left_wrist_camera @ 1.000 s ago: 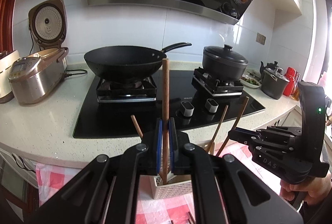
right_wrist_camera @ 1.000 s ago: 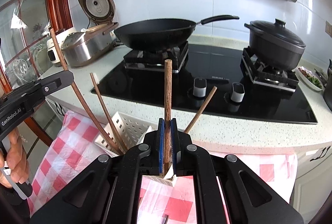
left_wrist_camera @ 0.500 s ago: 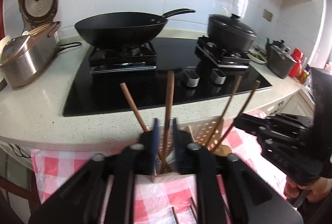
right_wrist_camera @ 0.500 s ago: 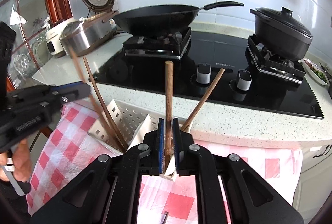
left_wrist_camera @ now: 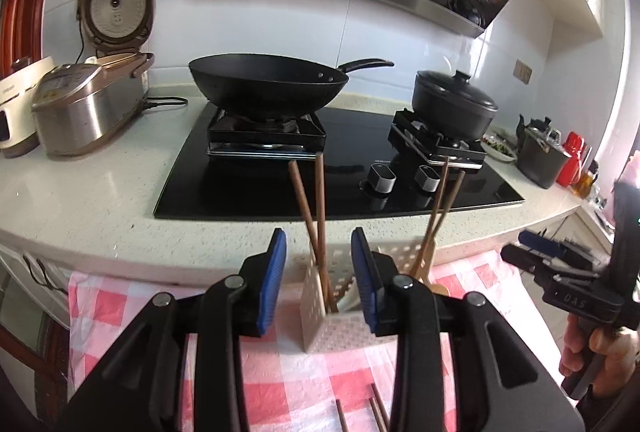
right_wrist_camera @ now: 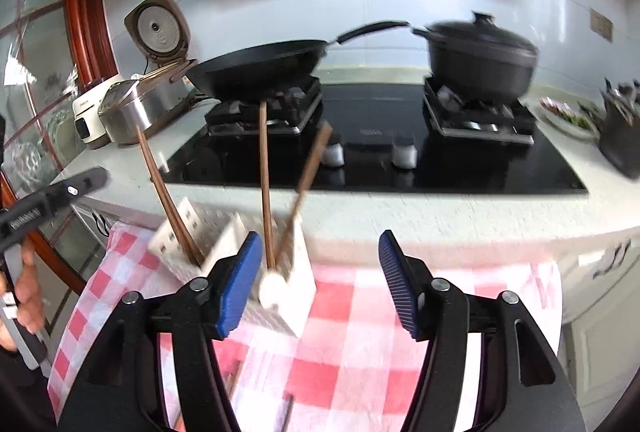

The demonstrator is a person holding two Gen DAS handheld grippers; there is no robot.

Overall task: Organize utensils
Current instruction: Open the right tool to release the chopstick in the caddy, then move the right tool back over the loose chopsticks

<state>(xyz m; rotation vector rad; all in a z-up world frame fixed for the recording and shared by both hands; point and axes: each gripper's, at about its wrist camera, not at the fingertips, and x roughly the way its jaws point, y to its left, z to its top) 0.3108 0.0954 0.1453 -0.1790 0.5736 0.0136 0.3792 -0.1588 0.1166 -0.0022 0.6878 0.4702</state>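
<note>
A white perforated utensil holder [left_wrist_camera: 344,324] stands on the red-checked cloth [left_wrist_camera: 304,388]. Brown wooden chopsticks [left_wrist_camera: 316,224] stand in its left compartment, and more chopsticks [left_wrist_camera: 440,208] with a wooden spoon lean in its right side. My left gripper [left_wrist_camera: 319,272] is open and empty, its blue pads on either side of the left chopsticks without touching them. In the right wrist view the holder [right_wrist_camera: 288,296] sits left of centre with chopsticks [right_wrist_camera: 266,192] standing in it. My right gripper [right_wrist_camera: 320,280] is open and empty, just right of the holder.
Loose chopsticks [left_wrist_camera: 376,412] lie on the cloth near me. Behind the holder runs the pale countertop edge [left_wrist_camera: 120,232] with a black hob, a wok [left_wrist_camera: 268,84], a lidded pot [left_wrist_camera: 452,104] and an open rice cooker [left_wrist_camera: 92,100].
Both grippers were shut on upright chopsticks a second ago. Both have opened and let them drop into the holder. The right gripper has shifted to the right.
</note>
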